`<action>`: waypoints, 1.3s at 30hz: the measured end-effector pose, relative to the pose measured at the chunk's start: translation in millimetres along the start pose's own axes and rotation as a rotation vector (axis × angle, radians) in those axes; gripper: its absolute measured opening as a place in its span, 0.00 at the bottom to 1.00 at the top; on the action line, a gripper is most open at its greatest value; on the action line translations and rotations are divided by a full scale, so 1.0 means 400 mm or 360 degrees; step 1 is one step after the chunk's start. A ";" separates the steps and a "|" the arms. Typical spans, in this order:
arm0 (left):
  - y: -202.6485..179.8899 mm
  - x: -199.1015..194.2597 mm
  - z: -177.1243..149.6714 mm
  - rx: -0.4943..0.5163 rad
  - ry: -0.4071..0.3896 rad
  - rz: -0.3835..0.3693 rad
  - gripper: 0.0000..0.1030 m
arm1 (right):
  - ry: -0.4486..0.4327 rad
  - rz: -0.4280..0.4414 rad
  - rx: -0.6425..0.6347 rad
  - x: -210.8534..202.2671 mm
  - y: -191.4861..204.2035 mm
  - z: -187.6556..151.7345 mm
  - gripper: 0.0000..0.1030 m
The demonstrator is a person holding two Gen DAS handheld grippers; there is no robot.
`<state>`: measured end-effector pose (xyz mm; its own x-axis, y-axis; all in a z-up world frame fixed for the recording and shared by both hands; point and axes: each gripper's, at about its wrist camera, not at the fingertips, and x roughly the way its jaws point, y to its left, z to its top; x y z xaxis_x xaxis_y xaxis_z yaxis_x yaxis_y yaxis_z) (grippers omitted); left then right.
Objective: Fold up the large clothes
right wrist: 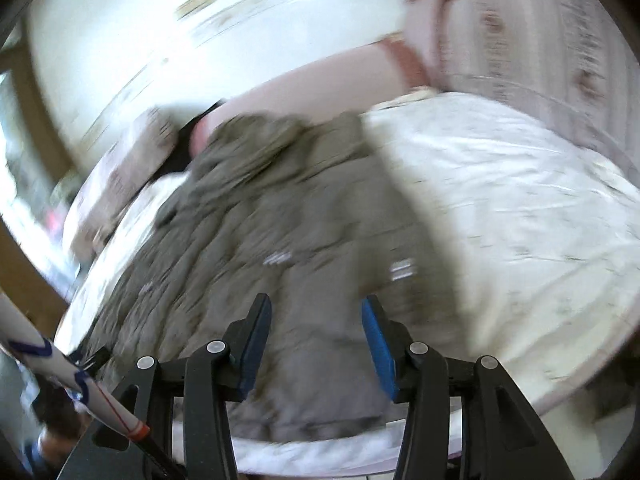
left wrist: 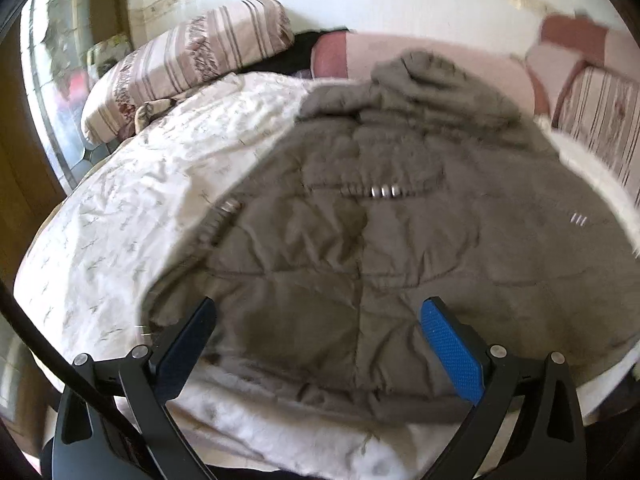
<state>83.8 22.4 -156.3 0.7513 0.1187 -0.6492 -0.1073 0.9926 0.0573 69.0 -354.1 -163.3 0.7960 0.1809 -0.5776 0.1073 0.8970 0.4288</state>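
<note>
White quilted bedspread (left wrist: 120,216) covers the bed, striped pillow (left wrist: 192,64) at its far left; a grey-brown padded jacket (left wrist: 380,248) lies spread across it, hood toward the headboard. Left gripper (left wrist: 320,352) angled downward over the jacket's near hem, jaws wide, nothing between them. Right gripper (right wrist: 316,344) likewise tilted down above the jacket, jaws parted and empty; view blurred.
</note>
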 end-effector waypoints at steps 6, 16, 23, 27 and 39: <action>0.187 -0.014 0.066 -0.0344 0.0034 -0.0055 0.99 | 0.0019 -0.0142 0.0261 -0.003 -0.112 0.013 0.52; 0.336 0.150 0.032 -0.0806 0.0378 -0.0390 0.67 | 0.0105 -0.0149 0.0392 0.015 -0.162 0.000 0.53; 0.249 0.113 0.002 -0.0718 0.0368 -0.0539 0.67 | 0.0133 -0.0137 0.0466 0.022 -0.188 -0.010 0.54; 0.131 0.083 -0.032 -0.0500 0.0349 -0.0583 0.67 | 0.0165 -0.0106 0.0539 0.032 -0.204 -0.019 0.56; 0.199 0.101 -0.015 -0.0608 0.0214 -0.0417 0.67 | 0.0259 0.0181 0.0776 0.054 -0.208 -0.068 0.61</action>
<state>101.6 105.9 -182.4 0.6970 -0.1637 -0.6981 -0.1760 0.9048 -0.3879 60.9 -413.9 -230.5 0.7199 0.3614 -0.5925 0.3211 0.5833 0.7460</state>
